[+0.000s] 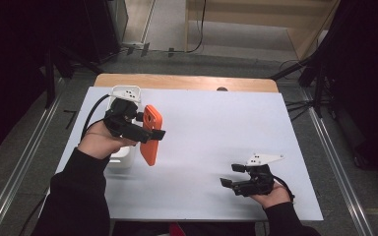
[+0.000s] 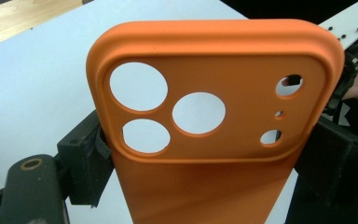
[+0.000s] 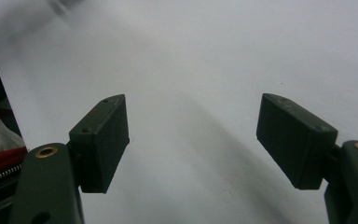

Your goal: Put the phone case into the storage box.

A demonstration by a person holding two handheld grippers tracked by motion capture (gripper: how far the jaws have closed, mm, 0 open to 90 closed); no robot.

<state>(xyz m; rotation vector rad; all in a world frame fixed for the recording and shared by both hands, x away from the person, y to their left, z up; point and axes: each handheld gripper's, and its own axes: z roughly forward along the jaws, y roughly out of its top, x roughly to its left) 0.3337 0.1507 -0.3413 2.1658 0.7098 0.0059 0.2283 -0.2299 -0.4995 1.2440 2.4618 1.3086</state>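
Grey floor (image 1: 24, 147), wooden table (image 1: 187, 82)

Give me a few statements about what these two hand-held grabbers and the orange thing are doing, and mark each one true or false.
1. The left gripper is clamped on the orange phone case. True.
2. The orange phone case lies flat on the white table. False: it is held up off the table between the left gripper's jaws.
3. The right gripper holds nothing, and its jaws stand apart. True.
4. The right gripper is touching the orange phone case. False: it rests far from it, near the table's front right part.
5. The phone case has round cut-outs at one end. True: three large holes and some smaller ones.
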